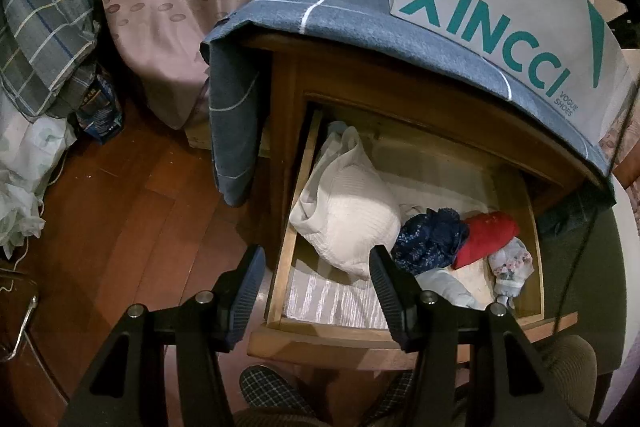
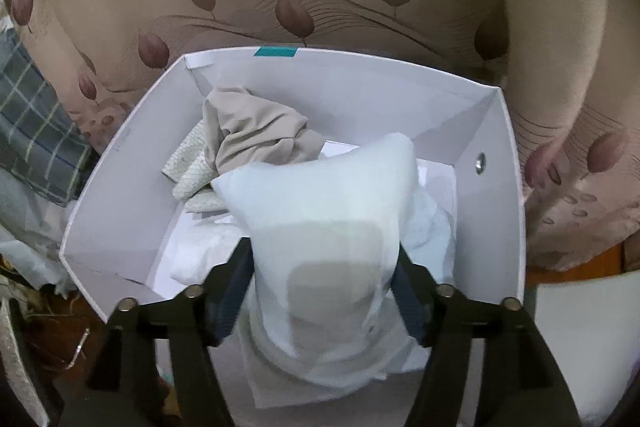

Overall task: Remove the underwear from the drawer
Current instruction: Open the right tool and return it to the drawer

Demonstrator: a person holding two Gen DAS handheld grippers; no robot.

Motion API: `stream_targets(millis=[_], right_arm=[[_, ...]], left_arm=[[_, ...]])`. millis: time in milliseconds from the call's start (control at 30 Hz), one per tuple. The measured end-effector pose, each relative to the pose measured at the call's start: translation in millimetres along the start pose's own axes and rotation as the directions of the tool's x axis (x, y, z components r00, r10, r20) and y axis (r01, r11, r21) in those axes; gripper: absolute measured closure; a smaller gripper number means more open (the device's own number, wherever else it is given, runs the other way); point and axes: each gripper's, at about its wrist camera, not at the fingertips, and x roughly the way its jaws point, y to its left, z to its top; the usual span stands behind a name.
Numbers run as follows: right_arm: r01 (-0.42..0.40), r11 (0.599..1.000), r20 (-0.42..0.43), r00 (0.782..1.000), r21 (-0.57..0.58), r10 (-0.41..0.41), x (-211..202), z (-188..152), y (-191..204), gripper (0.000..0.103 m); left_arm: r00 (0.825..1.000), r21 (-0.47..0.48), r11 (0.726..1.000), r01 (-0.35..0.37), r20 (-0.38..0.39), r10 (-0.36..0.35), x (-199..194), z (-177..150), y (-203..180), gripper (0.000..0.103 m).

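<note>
Left wrist view: the left gripper [image 1: 318, 267] hovers above the near-left corner of an open wooden drawer [image 1: 280, 259], jaws wide apart w/ nothing between them. The drawer is pulled out of a wooden nightstand [image 1: 288, 83]. Inside lies underwear: a cream ribbed piece [image 1: 348, 215] at the left, a dark blue patterned piece [image 1: 430, 239] just right of it and touching it, a red piece [image 1: 486, 237] right of the blue one, a pale floral piece [image 1: 512, 265] at the near right, and a light blue piece [image 1: 446, 287] near the front. The bottom of the drawer shows a pale striped liner [image 1: 320, 299]. A blue cloth w/ white lines [image 1: 360, 11] covers the nightstand top and hangs down its left side. A white shoebox lid marked XINCCI [image 1: 500, 7] stands on the cloth. Far left is a bed w/ a pink leaf-print sheet [image 1: 180, 7]; the floor is reddish wood [image 1: 120, 207].

Right wrist view: the right gripper [image 2: 324, 267] is closed on a white piece of underwear [image 2: 332, 227], held over an open white box [image 2: 132, 195]. In the box lie a beige piece [image 2: 252, 135] and a pale patterned piece [image 2: 192, 171] at the far left. Beyond the box is the same leaf-print sheet.
</note>
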Motion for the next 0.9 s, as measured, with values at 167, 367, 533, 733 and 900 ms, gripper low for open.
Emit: stream_targets(millis=[167, 367, 533, 733, 900], right_arm=[[0.015, 1.0, 0.033, 0.999, -0.02, -0.014, -30.7, -2.5, -3.3, 0.034], [-0.011, 0.998, 0.062, 0.998, -0.058, 0.015, -63.6, -15.9, 4.5, 0.03], [-0.069, 0.988, -0.034, 0.997, -0.139, 0.065, -67.8, -63.5, 23.1, 0.03], [-0.143, 0.972, -0.216, 0.971, -0.184, 0.102, -39.1, -134.9, 41.3, 0.03], [-0.164, 0.976, -0.369, 0.924, -0.14, 0.102, 16.5, -188.0, 42.9, 0.03]], left_arm=[[1.0, 0.008, 1.0, -0.012, -0.001, 0.012, 0.1, -0.1, -2.0, 0.047], [1.0, 0.007, 1.0, -0.021, -0.007, 0.021, 2.1, 0.2, -1.9, 0.047], [1.0, 0.007, 1.0, -0.02, -0.006, 0.02, 1.6, 0.2, -0.6, 0.047], [1.0, 0.004, 1.0, -0.016, -0.005, 0.016, 1.7, 0.3, -0.3, 0.047], [1.0, 0.001, 1.0, -0.011, -0.002, 0.011, 0.7, 0.0, 0.5, 0.047]])
